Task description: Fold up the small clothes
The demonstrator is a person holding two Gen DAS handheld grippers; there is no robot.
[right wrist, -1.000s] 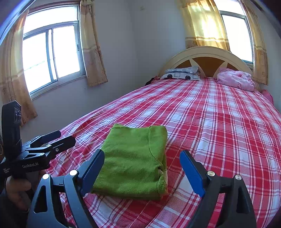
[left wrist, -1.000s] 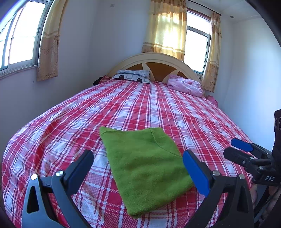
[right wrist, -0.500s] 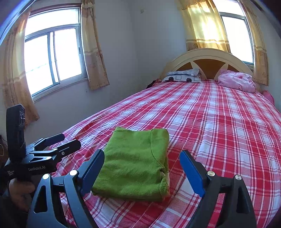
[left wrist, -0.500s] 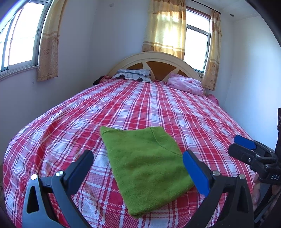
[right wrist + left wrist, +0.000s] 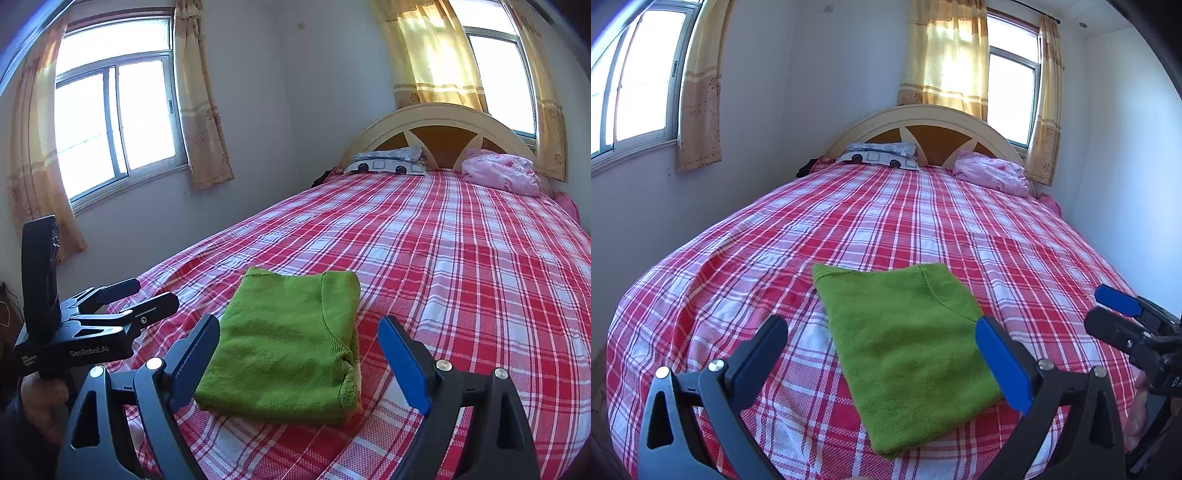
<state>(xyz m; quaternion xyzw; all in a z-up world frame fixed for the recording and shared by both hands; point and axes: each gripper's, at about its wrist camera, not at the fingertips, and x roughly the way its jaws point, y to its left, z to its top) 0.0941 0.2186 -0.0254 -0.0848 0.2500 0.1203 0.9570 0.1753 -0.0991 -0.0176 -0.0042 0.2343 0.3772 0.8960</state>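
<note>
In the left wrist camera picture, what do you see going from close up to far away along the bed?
Left gripper → green folded garment → bare red plaid bedspread → patterned pillow → arched headboard.

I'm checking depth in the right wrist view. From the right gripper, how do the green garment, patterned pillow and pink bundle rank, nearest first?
From the right gripper:
1. Green garment, folded, just ahead between the fingers.
2. and 3. Patterned pillow, far left by the headboard, and pink bundle, far right: too close to call.

One sweater [image 5: 905, 332] (green), two pillows [image 5: 882, 155].
</note>
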